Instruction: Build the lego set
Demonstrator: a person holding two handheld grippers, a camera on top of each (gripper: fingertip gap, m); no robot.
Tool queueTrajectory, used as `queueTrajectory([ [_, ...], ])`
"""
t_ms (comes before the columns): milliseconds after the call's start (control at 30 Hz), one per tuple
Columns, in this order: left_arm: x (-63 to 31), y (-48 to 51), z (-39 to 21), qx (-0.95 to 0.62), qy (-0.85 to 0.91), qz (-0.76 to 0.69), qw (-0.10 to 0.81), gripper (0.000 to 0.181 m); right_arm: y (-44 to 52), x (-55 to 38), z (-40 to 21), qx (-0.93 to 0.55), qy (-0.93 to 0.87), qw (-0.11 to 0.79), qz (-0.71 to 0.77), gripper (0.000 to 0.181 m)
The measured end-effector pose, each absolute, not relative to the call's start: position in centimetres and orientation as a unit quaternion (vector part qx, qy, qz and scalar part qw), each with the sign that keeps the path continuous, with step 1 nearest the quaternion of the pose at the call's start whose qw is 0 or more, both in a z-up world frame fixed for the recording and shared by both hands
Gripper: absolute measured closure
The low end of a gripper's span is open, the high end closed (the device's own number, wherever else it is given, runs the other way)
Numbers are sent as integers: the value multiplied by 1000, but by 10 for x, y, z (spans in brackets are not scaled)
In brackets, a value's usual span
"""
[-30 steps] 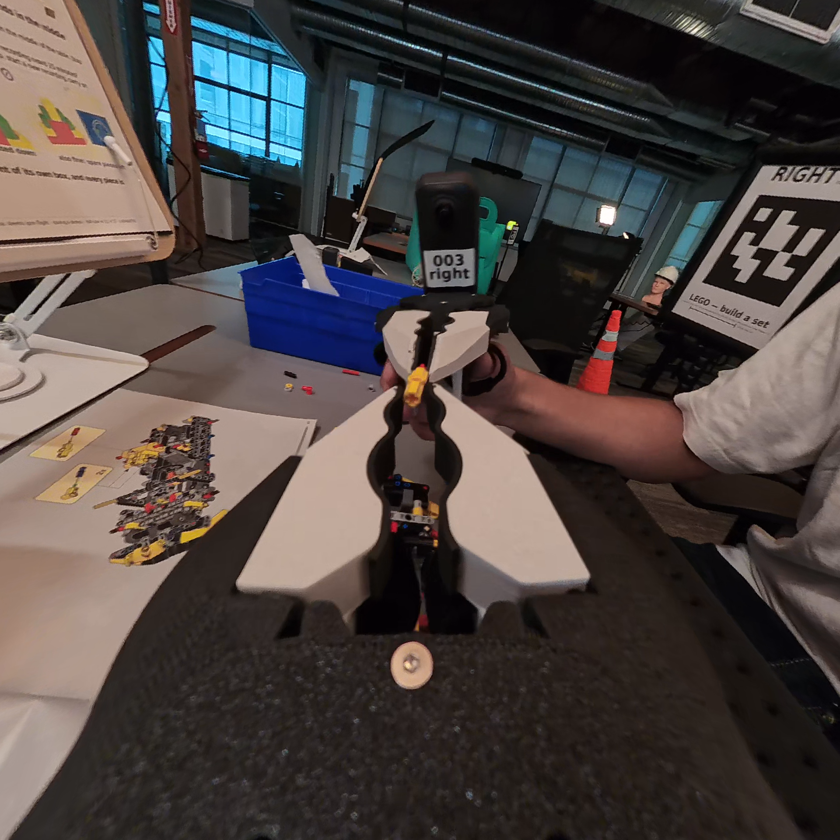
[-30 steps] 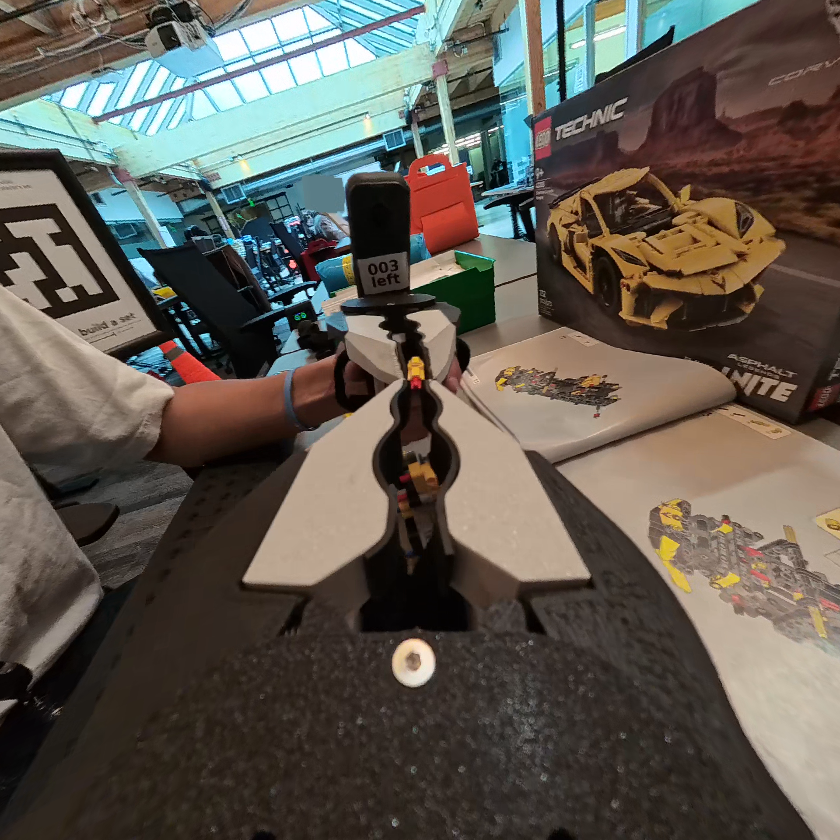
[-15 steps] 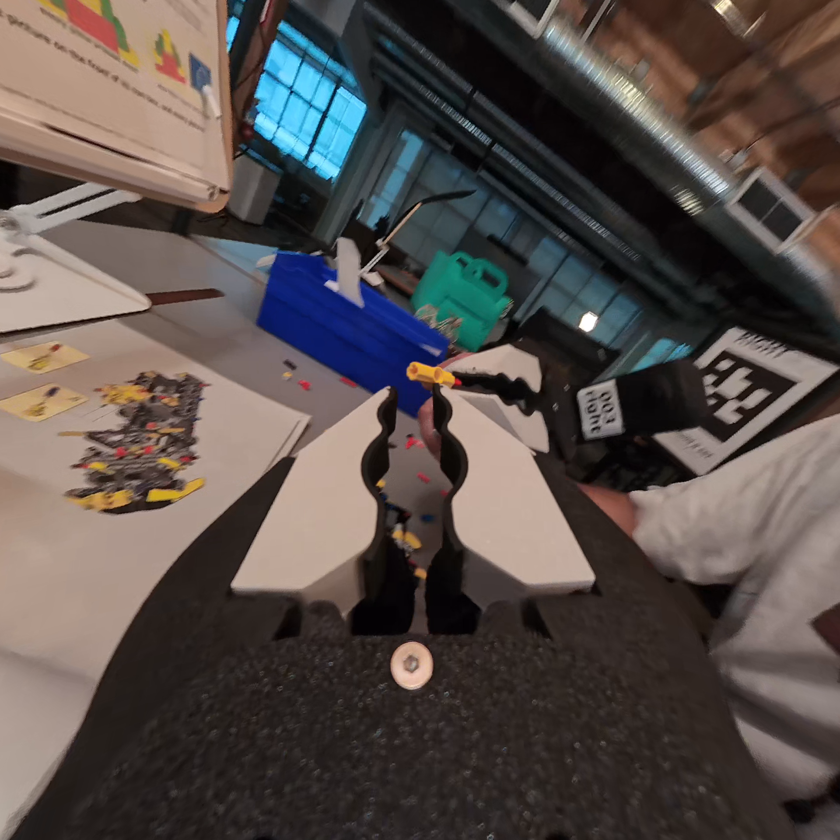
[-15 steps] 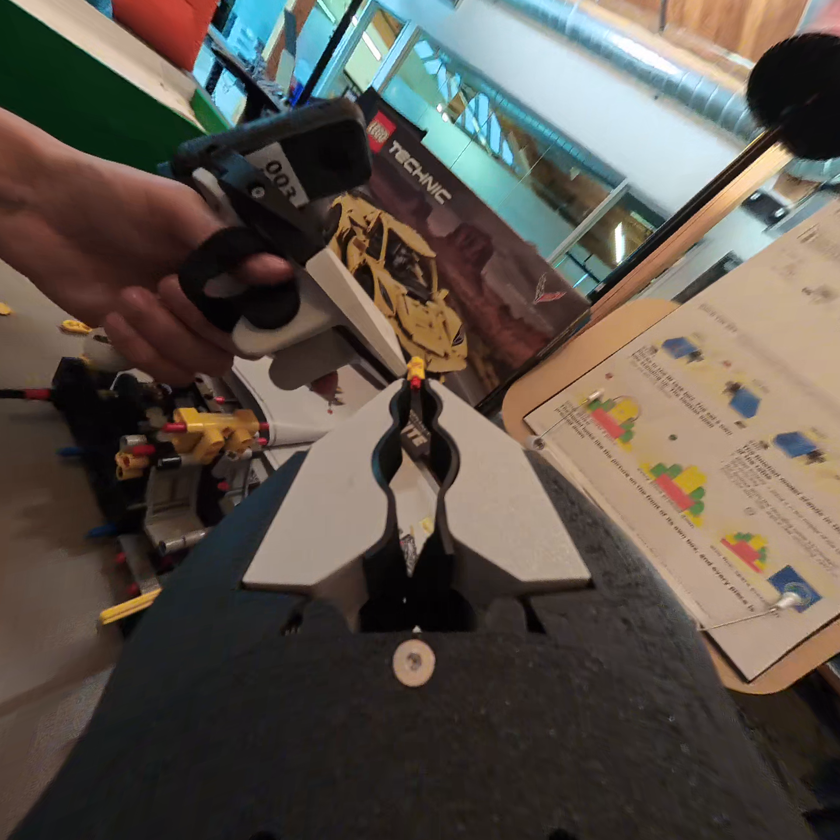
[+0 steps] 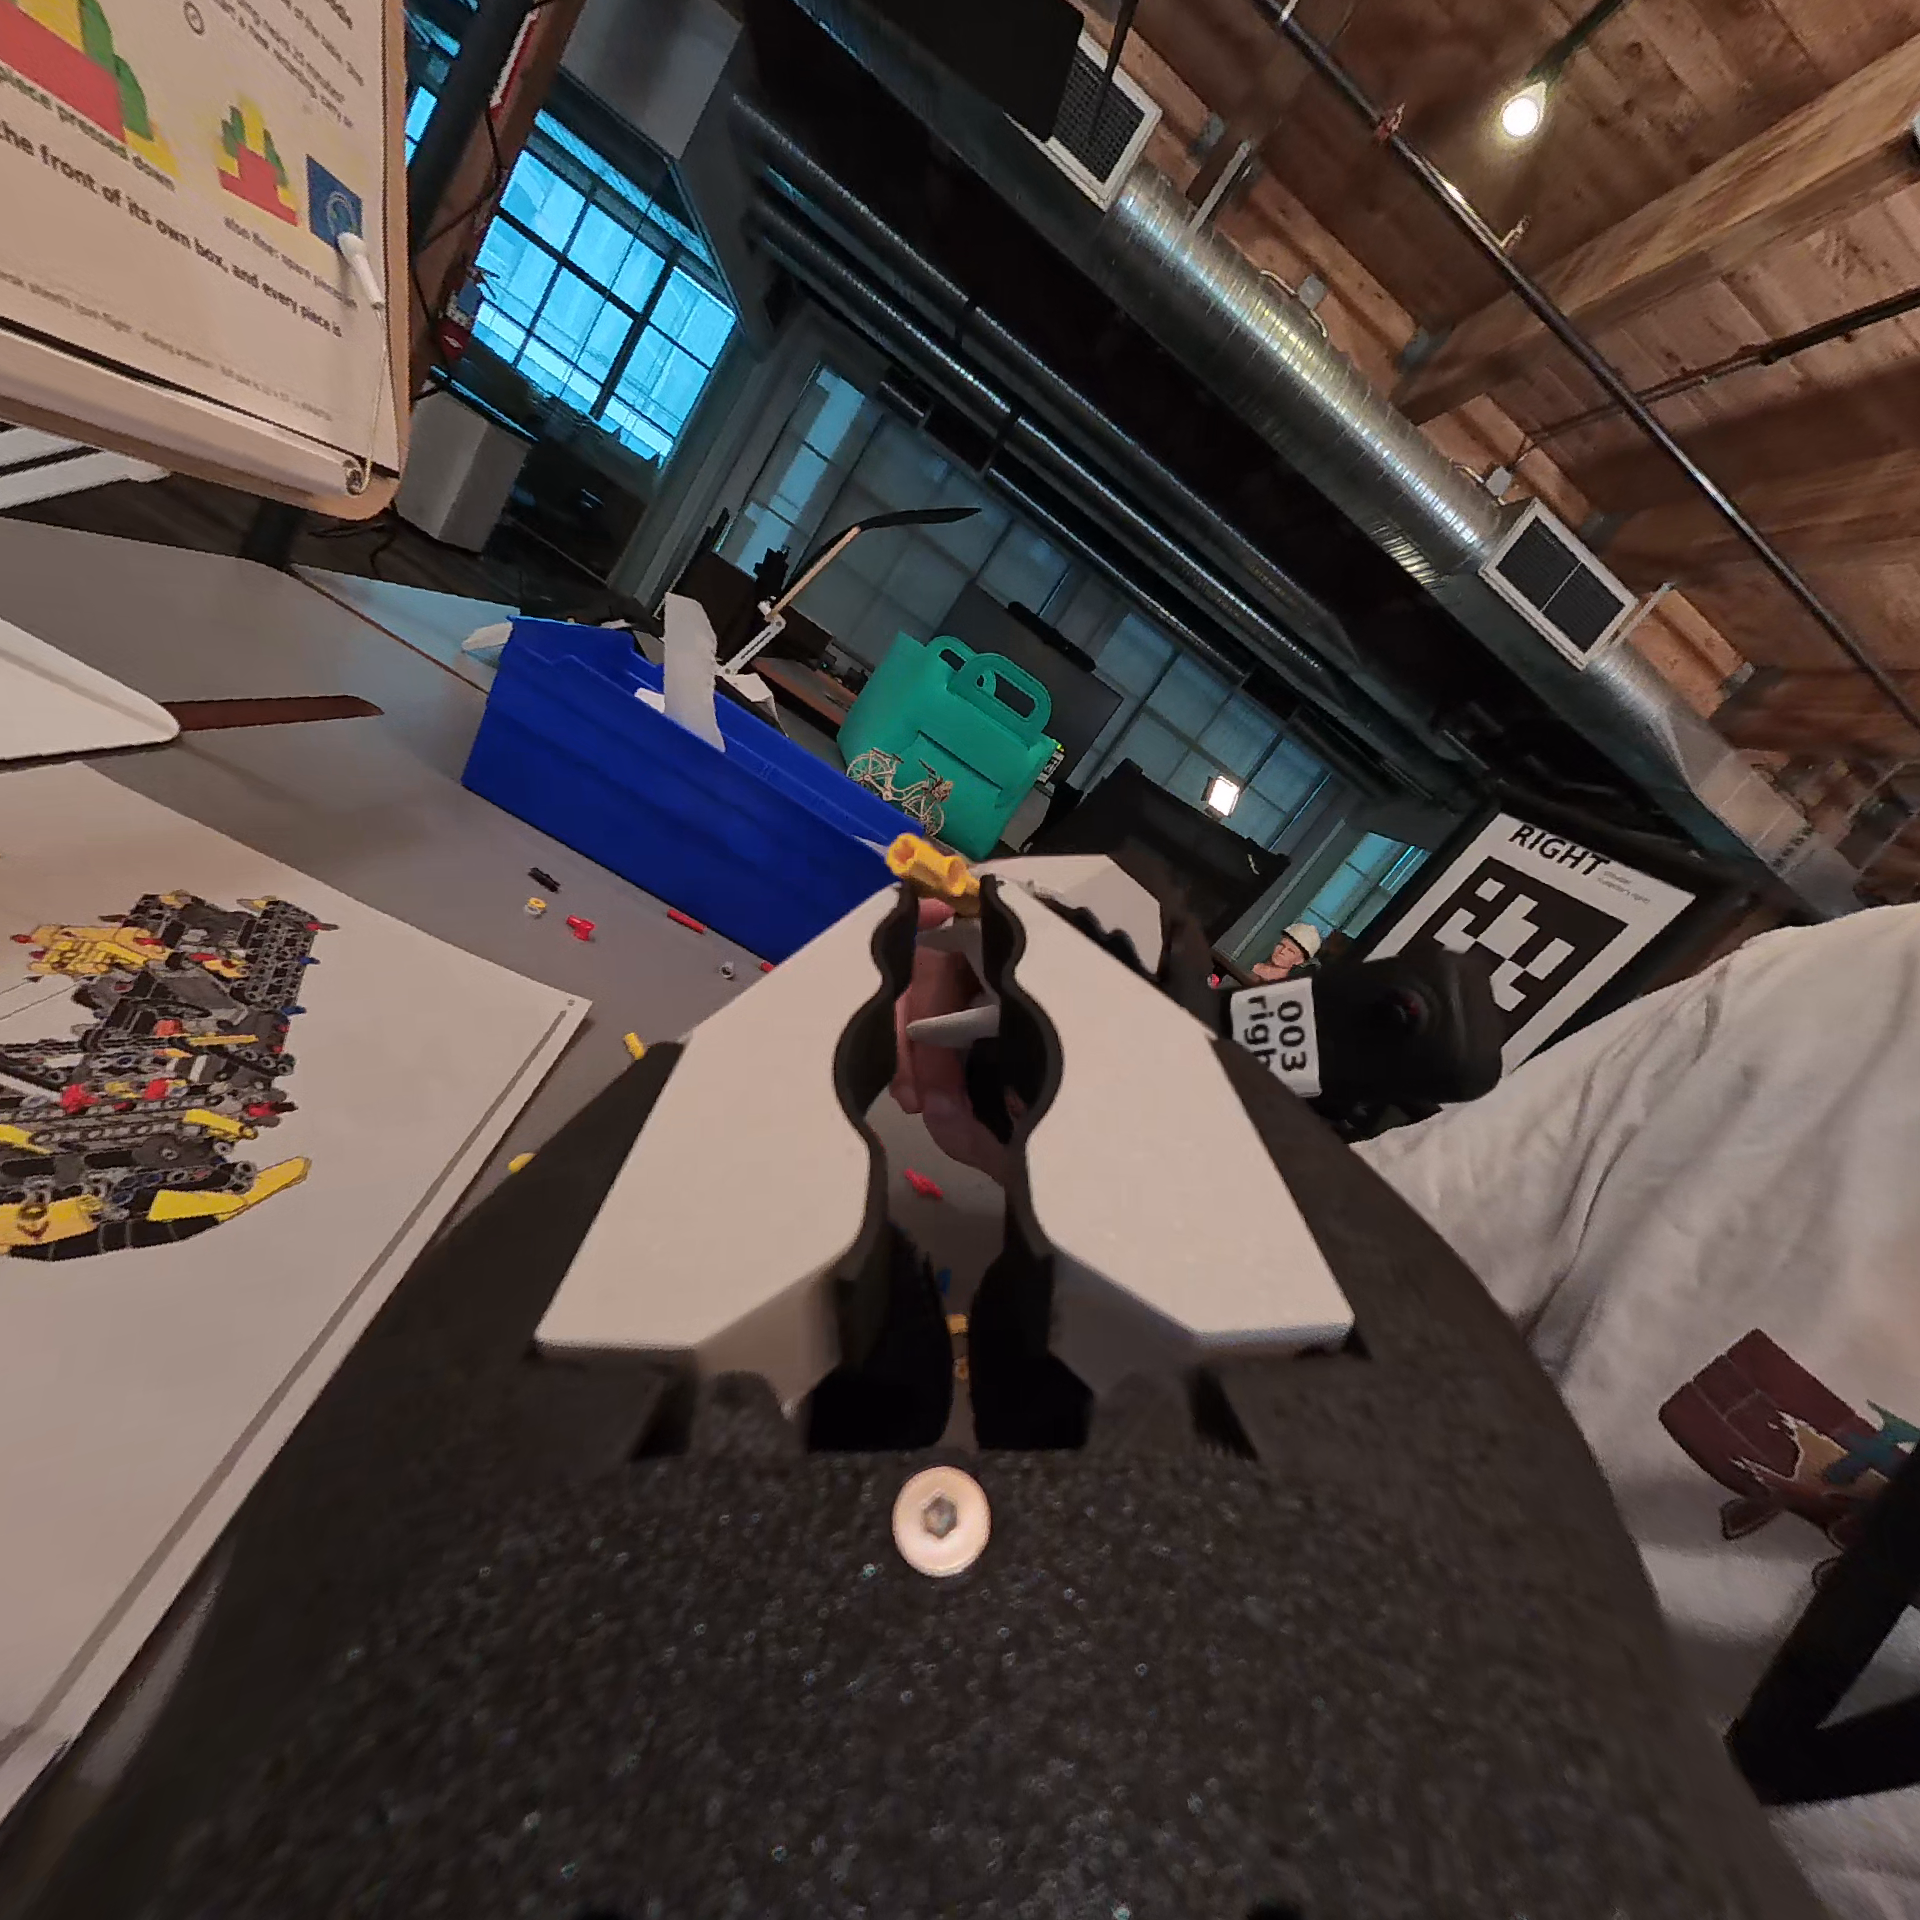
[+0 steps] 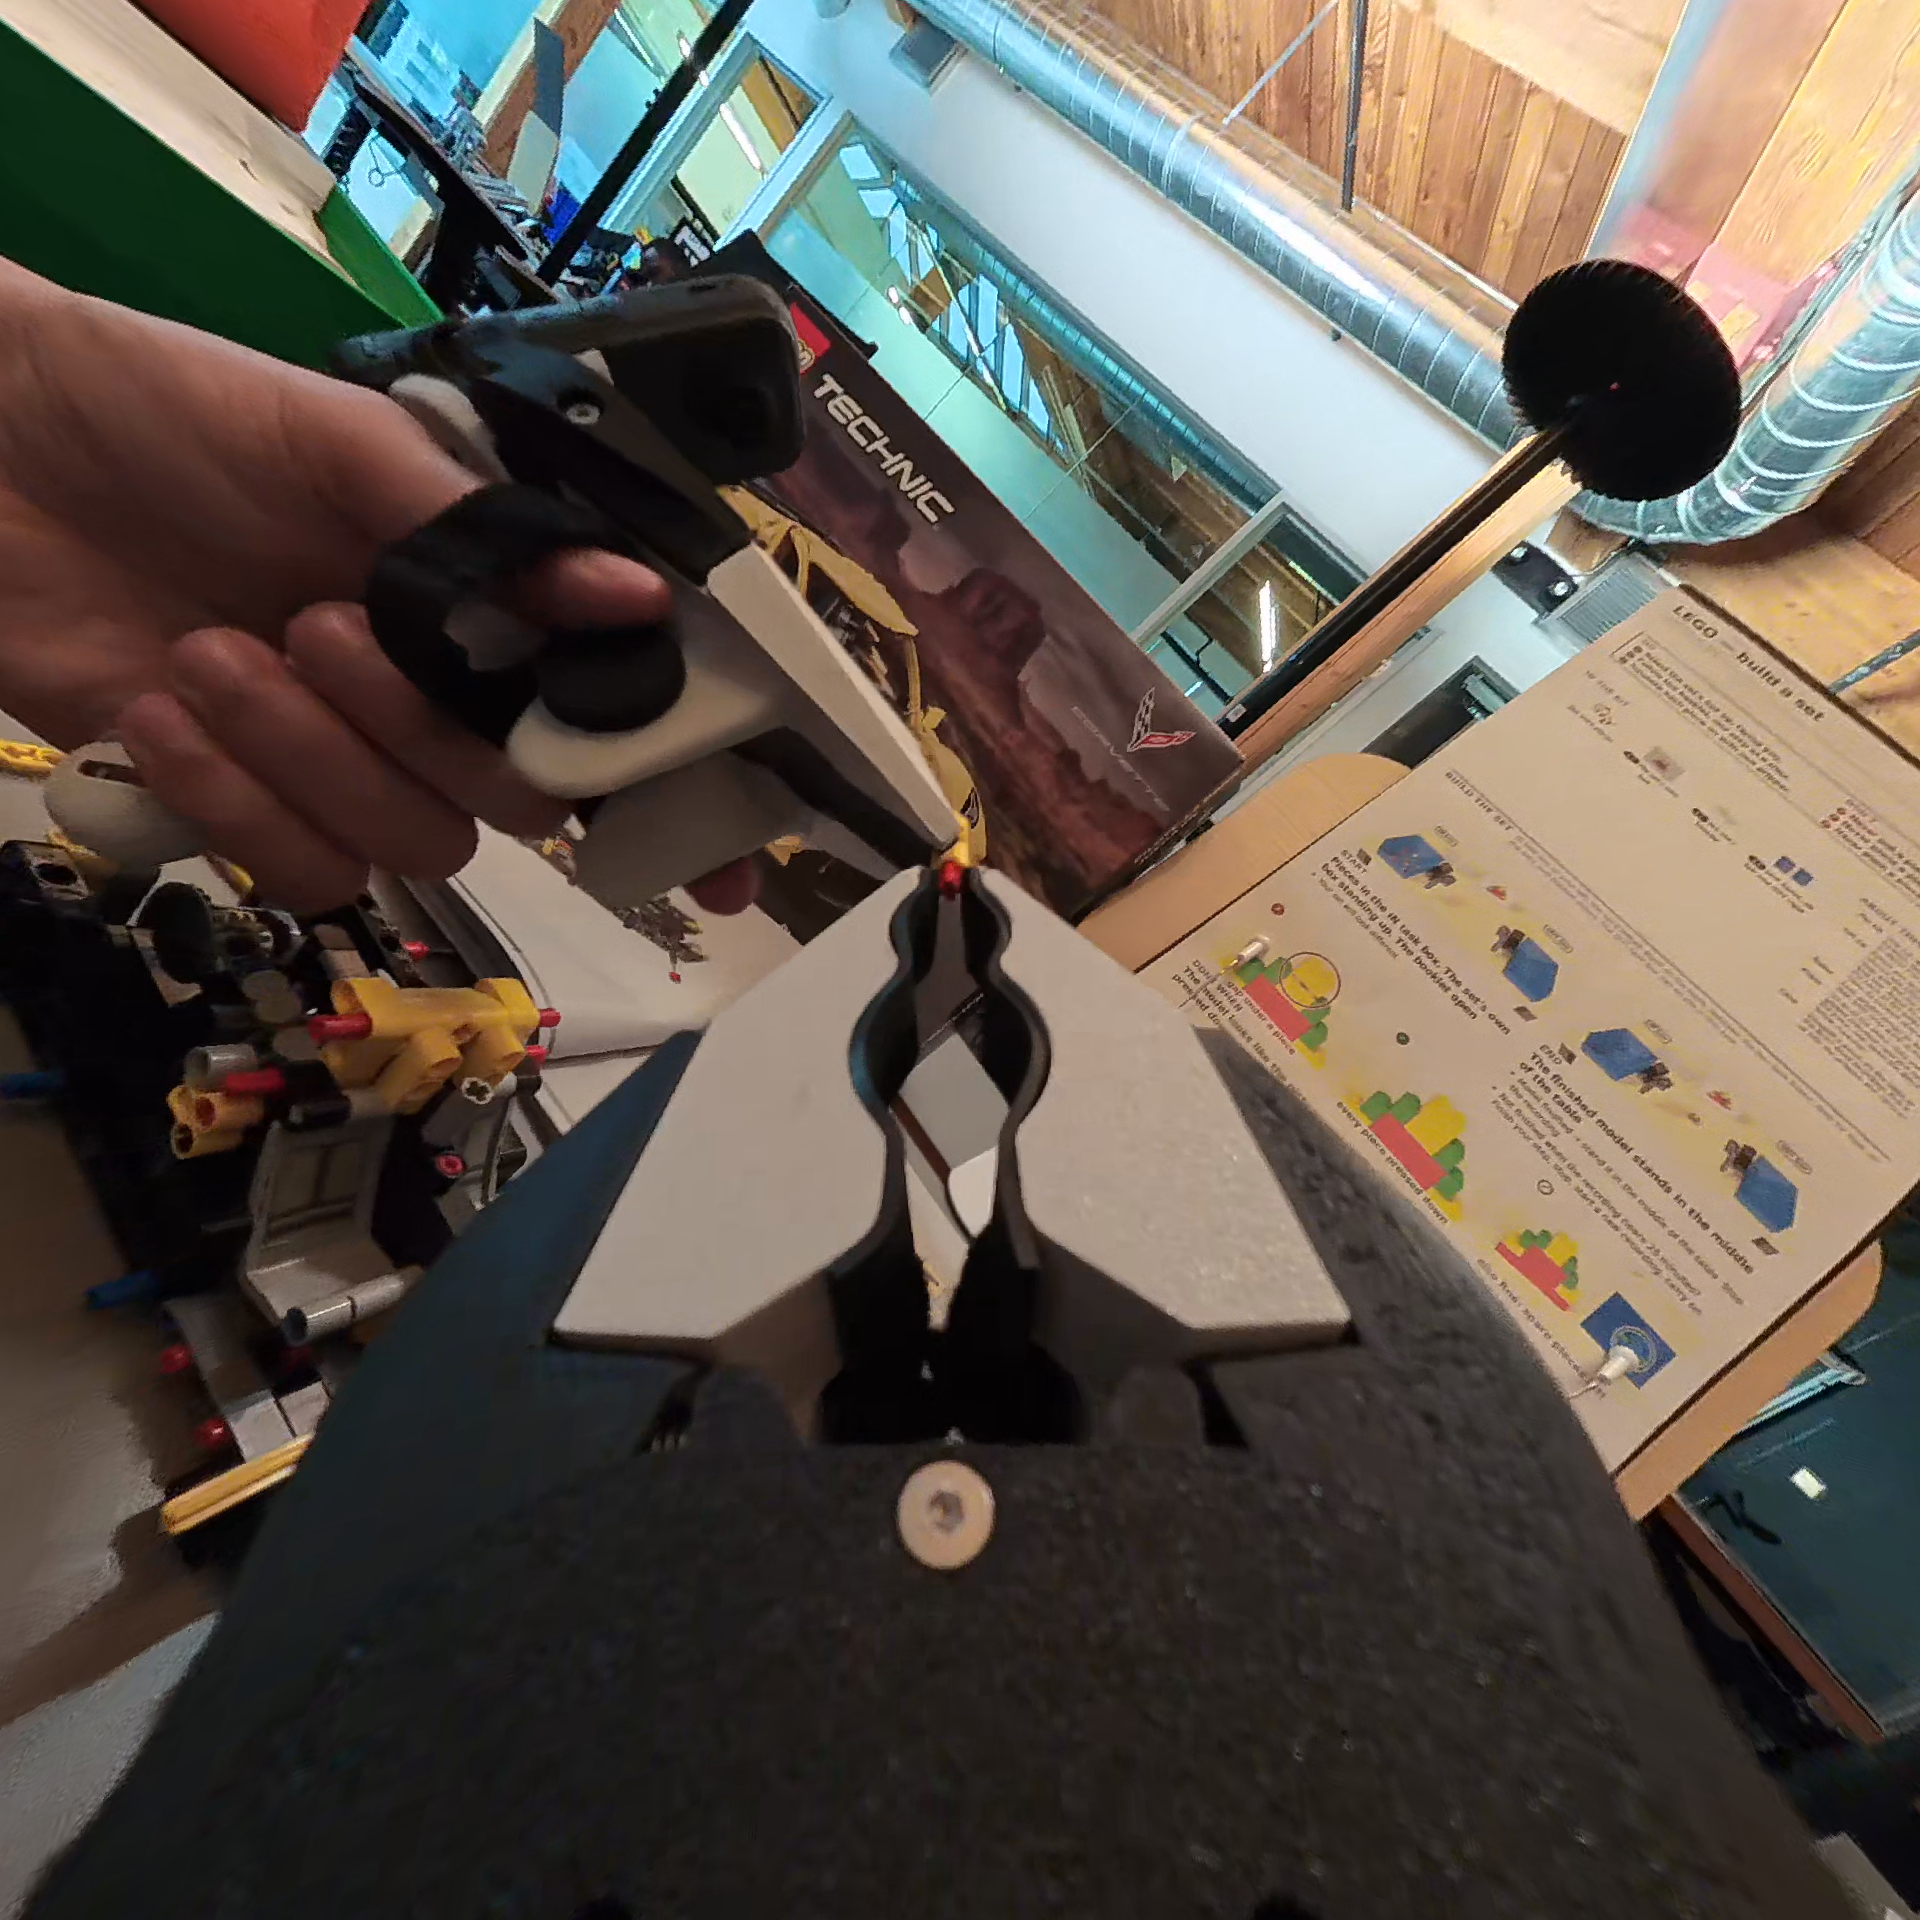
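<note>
- Meeting tip to tip above the grey counter (image 5: 343,831), the two tools share one small yellow plastic connector piece (image 5: 932,869).
- Left tool (image 5: 948,902): tips nearly closed and touching the yellow piece; whether they truly clamp it I cannot tell from either view.
- Right tool (image 6: 951,883): clenched on the small piece; a red pin end (image 6: 949,879) shows between its tips, the yellow part just beyond.
- Step in hand, by my reading: a hand-over or re-grip of this connector, or seating the pin in it, before it goes onto the build.
- Partly built black-and-yellow model chassis (image 6: 312,1081) lies on the counter, below the left tool's holding hand (image 6: 187,623), well apart from the piece.
- Next move likely calls for one tool to let go cleanly while the other holds firm, then lining the pin up with a hole in the chassis.
- Loose small parts (image 5: 577,920) scatter near a blue plastic bin (image 5: 665,790).
- Writing present, not transcribed: printed set box with yellow car picture (image 6: 997,644), open instruction booklet (image 5: 208,1091), clipboard sheet with coloured brick diagrams (image 6: 1558,1039), framed black-and-white marker sign (image 5: 1538,935), white tag on the right tool's camera (image 5: 1273,1029).
</note>
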State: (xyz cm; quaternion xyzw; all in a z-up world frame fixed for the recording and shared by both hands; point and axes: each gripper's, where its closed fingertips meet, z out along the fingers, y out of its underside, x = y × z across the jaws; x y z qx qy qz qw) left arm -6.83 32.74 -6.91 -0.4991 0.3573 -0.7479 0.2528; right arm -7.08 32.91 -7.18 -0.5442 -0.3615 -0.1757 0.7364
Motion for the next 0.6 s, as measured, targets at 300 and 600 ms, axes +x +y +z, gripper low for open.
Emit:
queueTrajectory([
  [300,-75,328,-65,-487,318,-792,186,173,329,-77,-71,-542,-335,751,-176,177],
  [600,-88,339,-74,-514,367,-752,190,174,323,-79,-90,-635,-328,689,120,172],
])
